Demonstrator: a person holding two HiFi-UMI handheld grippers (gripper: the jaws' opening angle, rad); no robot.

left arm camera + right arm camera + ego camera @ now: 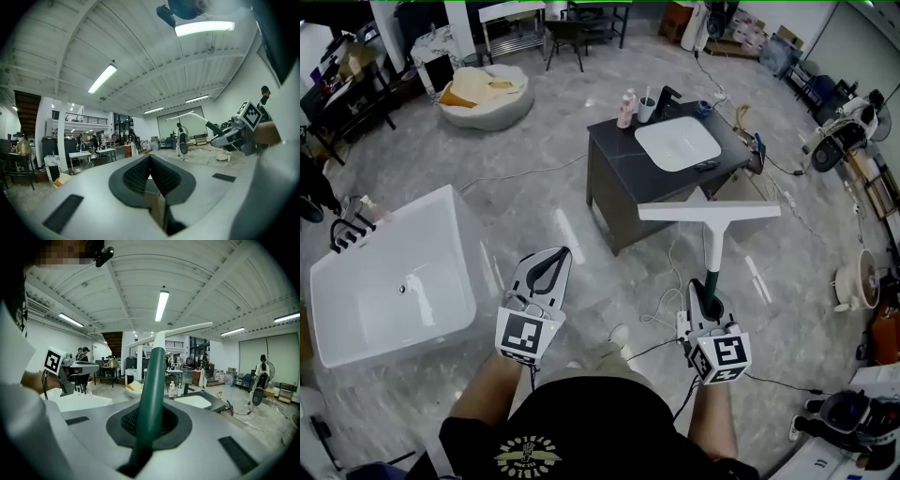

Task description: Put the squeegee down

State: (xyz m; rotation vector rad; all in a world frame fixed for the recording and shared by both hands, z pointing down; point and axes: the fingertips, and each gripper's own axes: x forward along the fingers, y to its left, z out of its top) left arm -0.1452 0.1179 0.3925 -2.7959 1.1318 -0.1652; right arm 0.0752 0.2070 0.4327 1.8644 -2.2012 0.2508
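Over the grey floor (pixel 534 202), near the front edge of the dark tabletop (pixel 614 155) with a white sink, the right claw (pixel 705 298) pinches the green handle of a squeegee (pixel 710 214) with a long white blade, up in the air. The left claw (pixel 549 267) is pressed together, holding nothing, near a white bathtub (pixel 356 309).

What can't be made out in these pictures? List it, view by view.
- Head view: end of the squeegee handle, hidden inside the right gripper.
- Head view: pink bottle by the sink, label too small.
- Right gripper view: squeegee blade edge, too thin.
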